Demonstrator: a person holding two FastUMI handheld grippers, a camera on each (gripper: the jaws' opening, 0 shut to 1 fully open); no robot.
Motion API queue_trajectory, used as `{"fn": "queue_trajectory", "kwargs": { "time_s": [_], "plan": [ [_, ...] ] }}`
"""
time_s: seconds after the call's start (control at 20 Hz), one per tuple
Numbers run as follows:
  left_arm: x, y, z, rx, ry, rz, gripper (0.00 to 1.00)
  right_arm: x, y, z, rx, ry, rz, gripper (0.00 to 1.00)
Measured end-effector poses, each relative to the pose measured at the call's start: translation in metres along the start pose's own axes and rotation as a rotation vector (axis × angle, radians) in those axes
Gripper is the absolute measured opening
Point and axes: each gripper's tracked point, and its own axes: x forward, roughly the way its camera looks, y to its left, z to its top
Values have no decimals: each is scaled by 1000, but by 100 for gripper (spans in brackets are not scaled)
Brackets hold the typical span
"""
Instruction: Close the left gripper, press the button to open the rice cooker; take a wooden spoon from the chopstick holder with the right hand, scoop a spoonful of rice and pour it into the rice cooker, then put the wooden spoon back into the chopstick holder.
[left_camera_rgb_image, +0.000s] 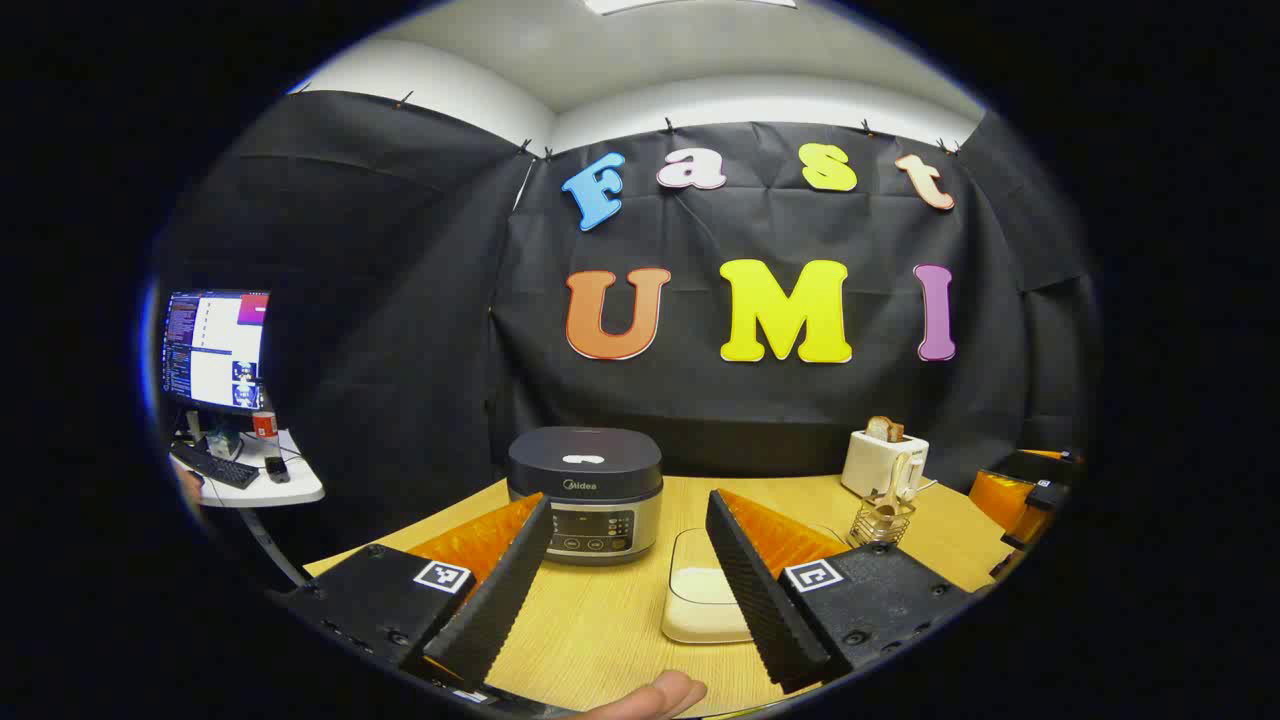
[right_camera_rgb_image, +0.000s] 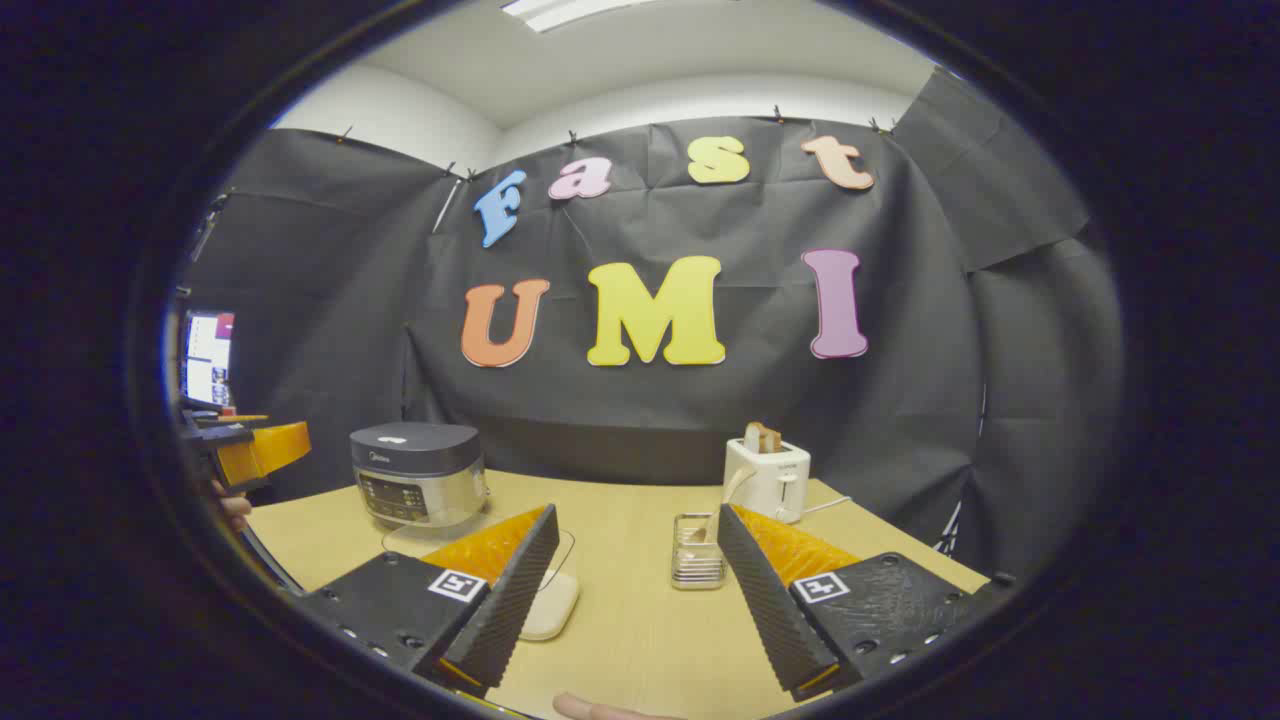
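Wooden tabletop (left_camera_rgb_image: 590, 630) under me: my left gripper (left_camera_rgb_image: 620, 590), fingers spread apart, faces the shut rice cooker (left_camera_rgb_image: 585, 490) straight ahead, nearer than my open right gripper (right_camera_rgb_image: 625, 600). Beyond the cooker's right side stands the chopstick holder (left_camera_rgb_image: 882, 520).

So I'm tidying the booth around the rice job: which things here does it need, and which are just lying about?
Needed:
rice cooker
chopstick holder
wooden spoon
rice dish

Lying about:
toaster
monitor
keyboard
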Motion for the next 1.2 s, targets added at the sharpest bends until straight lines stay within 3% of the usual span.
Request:
{"fn": "queue_trajectory", "kwargs": {
  "time_s": [0.65,0.8,0.85,1.0,1.05,1.2],
  "plan": [
    [20,12,-12,51,32,62,98,5,-16,0,25,9,-25,95],
    [40,10,-13,52,53,20,95,5,-20,0,25,11,-34,95],
    [48,7,-13,50,65,-5,82,6,-22,1,25,9,-39,95],
    [77,5,-4,95,72,-53,65,8,-26,1,27,5,-48,95],
    [87,8,-1,106,71,-56,42,9,-28,0,28,6,-51,95],
    [121,24,0,86,121,-32,14,11,-32,-1,27,14,-60,95]
  ]
}}
